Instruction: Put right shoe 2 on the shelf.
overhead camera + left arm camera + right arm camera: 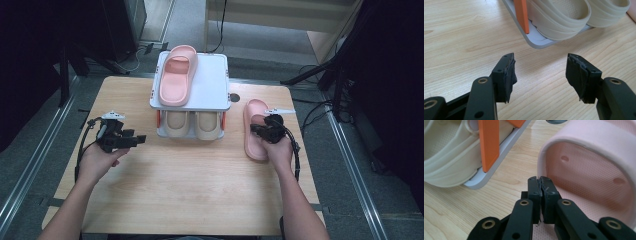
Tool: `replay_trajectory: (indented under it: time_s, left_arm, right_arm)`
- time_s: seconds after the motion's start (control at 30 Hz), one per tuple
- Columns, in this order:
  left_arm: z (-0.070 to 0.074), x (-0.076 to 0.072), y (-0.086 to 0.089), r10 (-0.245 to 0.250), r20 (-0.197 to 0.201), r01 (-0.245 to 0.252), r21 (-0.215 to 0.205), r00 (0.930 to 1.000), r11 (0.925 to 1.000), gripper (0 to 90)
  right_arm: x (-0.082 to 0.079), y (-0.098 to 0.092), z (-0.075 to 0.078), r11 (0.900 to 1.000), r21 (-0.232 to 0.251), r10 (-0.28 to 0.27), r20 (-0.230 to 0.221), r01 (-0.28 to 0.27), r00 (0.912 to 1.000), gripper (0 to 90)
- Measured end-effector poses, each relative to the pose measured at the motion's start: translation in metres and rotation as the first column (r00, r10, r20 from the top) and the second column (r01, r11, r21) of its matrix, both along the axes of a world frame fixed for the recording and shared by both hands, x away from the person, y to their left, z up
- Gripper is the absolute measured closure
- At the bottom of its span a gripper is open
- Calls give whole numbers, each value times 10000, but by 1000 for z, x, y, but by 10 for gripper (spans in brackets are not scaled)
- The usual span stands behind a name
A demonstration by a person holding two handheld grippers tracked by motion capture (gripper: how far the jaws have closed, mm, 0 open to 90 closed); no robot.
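1. At the left of the light wooden worktop (pixel 190 190) we find the left gripper (pixel 141 138), held in the person's left hand (pixel 97 162). Its fingers (pixel 506 75) stand wide apart with nothing between them, above bare wood and aimed toward the rack.
2. At the middle back stands a white two-tier shoe rack with orange side posts (pixel 212 82). A pink foam slide sandal (pixel 177 75) lies on its top shelf, toward the left side. A pair of beige foam slide sandals (pixel 192 125) sits side by side on the lower shelf.
3. To the right of the rack, a second pink foam slide sandal (pixel 254 127) lies flat on the worktop, near the rack but apart from it.
4. Over this sandal we see the right gripper (pixel 253 129), held in the person's right hand (pixel 280 150). Its fingers (pixel 534 190) are together, pad against pad, with nothing clamped; they sit just at the open end of the sandal's strap, above its footbed.
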State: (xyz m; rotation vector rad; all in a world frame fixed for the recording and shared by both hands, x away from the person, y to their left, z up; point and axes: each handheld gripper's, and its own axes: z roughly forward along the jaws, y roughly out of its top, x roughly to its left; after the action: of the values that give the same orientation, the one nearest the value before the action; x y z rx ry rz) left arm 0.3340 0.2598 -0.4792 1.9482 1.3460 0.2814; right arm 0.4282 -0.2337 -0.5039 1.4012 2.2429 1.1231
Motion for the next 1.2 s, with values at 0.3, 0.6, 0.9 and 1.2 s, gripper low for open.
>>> replay_trajectory:
  time_s: [0.3, 0.6, 0.9, 1.2]
  left_arm:
    - [0, 5, 1, -10, 12, 10, 61, 10000, 10000, 405]
    - [0, 11, 1, -1, 78, 3, -166, 10000, 9999, 406]
    - [-1, 11, -4, -104, 60, 105, -187, 9999, 9998, 407]
    - [-4, 7, 0, -29, -20, 29, -158, 10000, 9999, 407]
  right_arm:
    - [-18, -16, 22, 9979, 424, -522, 824, 489, 9952, 788]
    - [-25, -39, 20, 9927, 354, -1183, 874, 1156, 9891, 733]
    - [-22, -55, 13, 9834, 339, -1805, 704, 1785, 9810, 643]
    - [-2, -58, -7, 9715, 313, -2353, 52, 2350, 9719, 597]
